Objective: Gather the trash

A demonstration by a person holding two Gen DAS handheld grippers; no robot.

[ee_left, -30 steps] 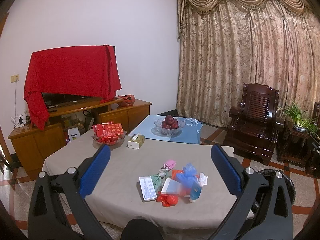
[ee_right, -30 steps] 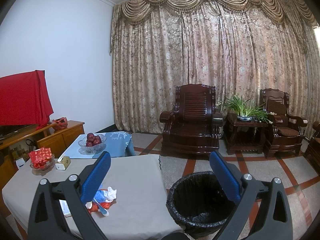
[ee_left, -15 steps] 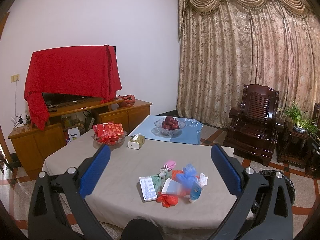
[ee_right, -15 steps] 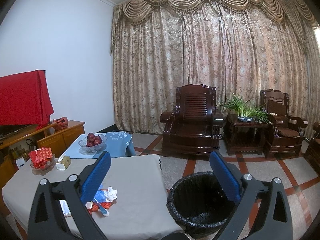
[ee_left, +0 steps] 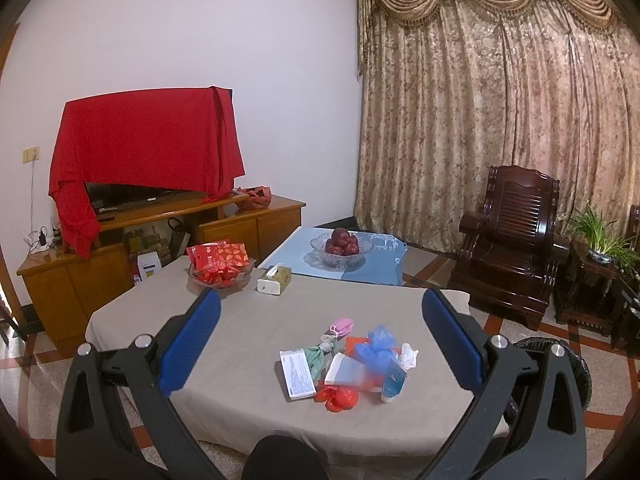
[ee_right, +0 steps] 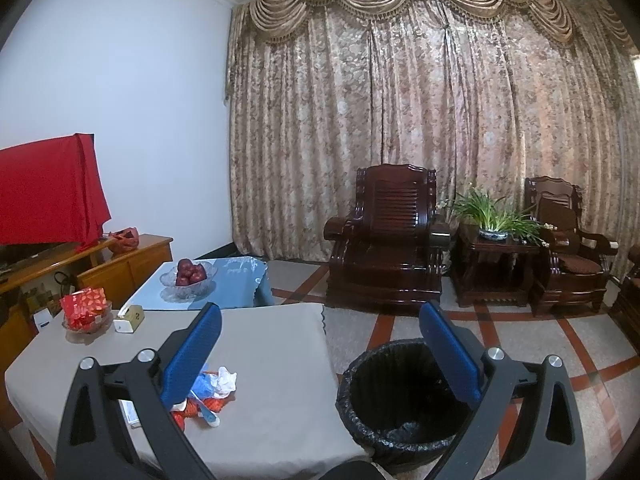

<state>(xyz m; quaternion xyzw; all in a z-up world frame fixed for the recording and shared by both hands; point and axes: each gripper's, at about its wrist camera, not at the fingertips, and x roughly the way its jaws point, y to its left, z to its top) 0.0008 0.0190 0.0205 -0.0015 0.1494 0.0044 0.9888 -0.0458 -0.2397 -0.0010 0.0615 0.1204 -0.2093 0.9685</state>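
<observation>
Both tongs, left (ee_left: 320,336) and right (ee_right: 320,340), spread wide and empty above the bench (ee_left: 248,320), trash heap (ee_left: 348,364) near its right edge beside the bin (ee_right: 404,396).

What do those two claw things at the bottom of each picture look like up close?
Both look alike. The left gripper has two matte black plastic arms with triangular cut-outs and round silver bolt heads, each ending in a flat, bright blue padded finger. The right gripper has the same black frame, silver bolts and blue fingers. No cables, labels, sleeves or hands show.
</observation>
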